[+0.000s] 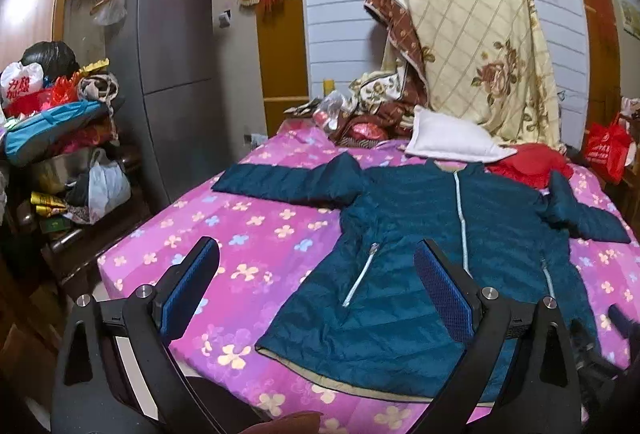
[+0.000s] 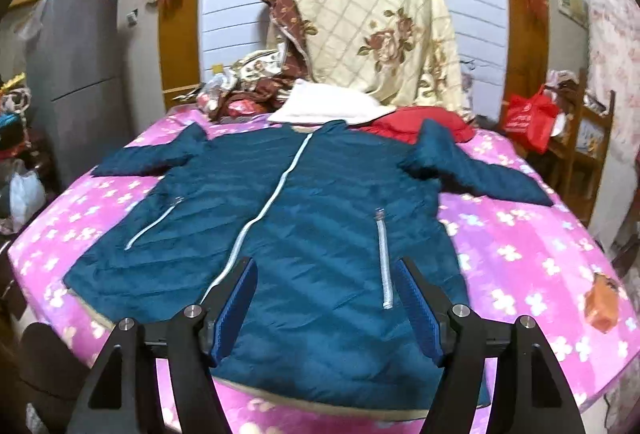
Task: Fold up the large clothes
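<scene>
A dark teal padded jacket (image 1: pixel 420 246) lies flat, front up, on the pink flowered bed (image 1: pixel 240 234), zipped, both sleeves spread out sideways. My left gripper (image 1: pixel 316 274) is open and empty, above the bed near the jacket's left hem. In the right wrist view the jacket (image 2: pixel 304 202) fills the middle of the bed (image 2: pixel 540 254). My right gripper (image 2: pixel 326 282) is open and empty, hovering over the jacket's lower front by the right pocket zip. The right gripper shows blurred at the left wrist view's right edge (image 1: pixel 624 326).
A white pillow (image 1: pixel 452 138), red cloth (image 1: pixel 532 162) and a heaped floral quilt (image 1: pixel 472 46) lie behind the collar. A grey fridge (image 1: pixel 168 74) and cluttered shelves (image 1: pixel 60 138) stand left of the bed. A red bag (image 2: pixel 528 118) hangs on a wooden rack at the right.
</scene>
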`<state>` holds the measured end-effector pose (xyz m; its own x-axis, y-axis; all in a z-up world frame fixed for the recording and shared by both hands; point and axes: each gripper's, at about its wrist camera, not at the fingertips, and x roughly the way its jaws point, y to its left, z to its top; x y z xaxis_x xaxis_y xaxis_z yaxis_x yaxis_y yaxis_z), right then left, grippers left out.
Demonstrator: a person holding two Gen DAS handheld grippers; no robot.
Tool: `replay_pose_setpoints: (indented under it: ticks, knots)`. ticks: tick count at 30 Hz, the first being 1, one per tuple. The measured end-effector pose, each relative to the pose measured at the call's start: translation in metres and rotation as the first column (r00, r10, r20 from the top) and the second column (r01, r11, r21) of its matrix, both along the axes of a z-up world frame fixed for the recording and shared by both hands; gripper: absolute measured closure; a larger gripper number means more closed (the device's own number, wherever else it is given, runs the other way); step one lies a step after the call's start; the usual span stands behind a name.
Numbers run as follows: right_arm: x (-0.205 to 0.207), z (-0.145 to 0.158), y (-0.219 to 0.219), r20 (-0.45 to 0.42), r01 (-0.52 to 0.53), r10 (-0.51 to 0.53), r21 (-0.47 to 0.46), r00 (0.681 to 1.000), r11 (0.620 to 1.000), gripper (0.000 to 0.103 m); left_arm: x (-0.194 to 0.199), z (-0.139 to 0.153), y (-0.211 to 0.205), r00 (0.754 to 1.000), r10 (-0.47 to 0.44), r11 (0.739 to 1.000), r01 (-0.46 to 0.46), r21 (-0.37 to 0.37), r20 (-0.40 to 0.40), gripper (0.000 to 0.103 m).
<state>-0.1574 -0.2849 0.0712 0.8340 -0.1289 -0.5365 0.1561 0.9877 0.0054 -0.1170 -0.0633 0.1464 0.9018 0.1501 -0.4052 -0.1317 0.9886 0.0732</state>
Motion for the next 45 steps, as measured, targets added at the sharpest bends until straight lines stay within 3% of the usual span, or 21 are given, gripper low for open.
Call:
replay_pose_setpoints:
  ticks: [8, 13, 15, 18, 20, 24, 27, 33, 45]
  knots:
    - [-0.002, 0.035, -0.024, 0.062, 0.066, -0.070, 0.064, 0.996, 0.996, 0.034, -0.005, 0.003, 0.024, 0.998, 0.055, 0.998, -0.054, -0.040, 0.012, 0.005]
    - [0.028, 0.060, 0.020, 0.045, -0.123, 0.120, 0.059, 0.992, 0.991, 0.033, -0.001, 0.006, 0.035, 0.995, 0.100, 0.993, -0.099, -0.061, 0.008, 0.005]
    - [0.027, 0.063, 0.033, 0.072, -0.146, 0.142, 0.046, 0.987, 0.988, 0.033, -0.004, 0.007, 0.038, 0.993, 0.112, 0.992, -0.111, -0.061, 0.021, 0.005]
    - [0.016, 0.053, 0.031, 0.099, -0.137, 0.133, 0.031, 0.986, 0.990, 0.029, 0.000, 0.003, 0.040, 0.991, 0.131, 0.991, -0.130, -0.040, 0.027, 0.005]
    - [0.012, 0.042, 0.022, 0.078, -0.057, 0.057, 0.001, 0.995, 0.998, 0.029, 0.006, 0.000, 0.040, 0.993, 0.118, 0.992, -0.118, -0.046, 0.001, 0.005]
    - [0.007, 0.024, -0.014, 0.002, 0.040, -0.040, 0.130, 0.999, 0.991, 0.029, 0.006, -0.004, 0.040, 0.997, 0.072, 0.994, -0.075, -0.085, -0.039, 0.005]
    - [0.001, 0.022, -0.022, -0.008, 0.063, -0.063, 0.157, 0.998, 0.986, 0.029, 0.002, -0.003, 0.039, 0.998, 0.044, 0.992, -0.050, -0.113, -0.050, 0.005]
    - [-0.002, 0.022, -0.014, -0.008, 0.048, -0.047, 0.133, 0.999, 0.990, 0.029, -0.003, 0.000, 0.033, 0.999, 0.017, 0.992, -0.023, -0.121, -0.050, 0.005]
    - [0.002, 0.013, 0.010, -0.025, 0.002, -0.001, 0.049, 1.000, 0.999, 0.028, 0.010, -0.014, 0.025, 0.991, -0.059, 0.987, 0.039, -0.156, -0.123, 0.005]
